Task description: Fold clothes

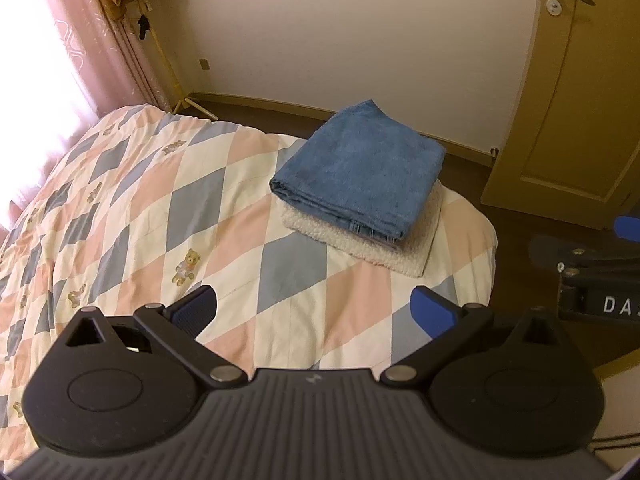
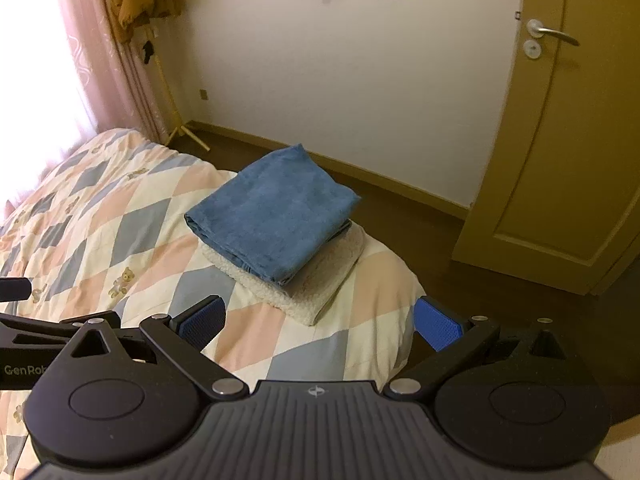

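Note:
A folded blue garment point(image 1: 360, 168) point(image 2: 272, 210) lies on top of a folded white fleece piece point(image 1: 384, 246) point(image 2: 316, 288), stacked near the far corner of the bed. My left gripper point(image 1: 316, 312) is open above the quilt, short of the stack, nothing between its blue-padded fingers. My right gripper point(image 2: 320, 322) is open too, held above the bed's corner just before the stack. The right gripper point(image 1: 588, 276) shows at the right edge of the left wrist view; the left gripper point(image 2: 48, 328) shows at the left edge of the right wrist view.
The bed carries a diamond-patterned quilt point(image 1: 160, 208) point(image 2: 100, 220) with small bears. Dark floor point(image 2: 460, 280) runs past the bed's end to a cream wall and a yellow door point(image 2: 560, 140). A pink curtain point(image 1: 104, 40) and a coat stand point(image 2: 168, 80) are at the left.

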Tool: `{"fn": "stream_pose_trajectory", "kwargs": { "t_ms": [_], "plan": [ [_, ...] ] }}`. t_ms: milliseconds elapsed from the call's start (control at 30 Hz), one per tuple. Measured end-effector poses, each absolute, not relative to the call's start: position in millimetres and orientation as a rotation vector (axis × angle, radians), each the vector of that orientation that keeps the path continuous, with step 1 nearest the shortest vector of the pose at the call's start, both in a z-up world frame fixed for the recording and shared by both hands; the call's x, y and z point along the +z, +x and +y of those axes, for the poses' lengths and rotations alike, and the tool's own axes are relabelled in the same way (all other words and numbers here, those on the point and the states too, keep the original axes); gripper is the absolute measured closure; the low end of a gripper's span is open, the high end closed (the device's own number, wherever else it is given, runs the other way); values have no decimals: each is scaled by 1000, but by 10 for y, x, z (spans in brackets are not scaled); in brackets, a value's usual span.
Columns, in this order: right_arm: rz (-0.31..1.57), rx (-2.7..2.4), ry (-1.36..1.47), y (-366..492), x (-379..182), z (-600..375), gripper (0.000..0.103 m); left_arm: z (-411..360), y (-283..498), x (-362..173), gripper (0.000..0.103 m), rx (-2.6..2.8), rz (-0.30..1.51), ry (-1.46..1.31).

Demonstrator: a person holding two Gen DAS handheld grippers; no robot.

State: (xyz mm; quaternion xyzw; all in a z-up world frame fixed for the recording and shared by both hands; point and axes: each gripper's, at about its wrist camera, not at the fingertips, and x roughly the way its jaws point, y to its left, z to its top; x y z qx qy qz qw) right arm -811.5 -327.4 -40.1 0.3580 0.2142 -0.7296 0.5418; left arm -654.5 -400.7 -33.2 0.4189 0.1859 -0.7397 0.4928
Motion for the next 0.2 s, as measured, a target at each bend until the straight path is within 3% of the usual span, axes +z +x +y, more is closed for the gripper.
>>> {"fn": "stream_pose_trajectory", "kwargs": {
  "t_ms": [200],
  "plan": [
    [531, -1701, 848, -8360, -419, -3469, 0, -4119, -6776, -322, 1, -1765, 468, 1009]
  ]
}}
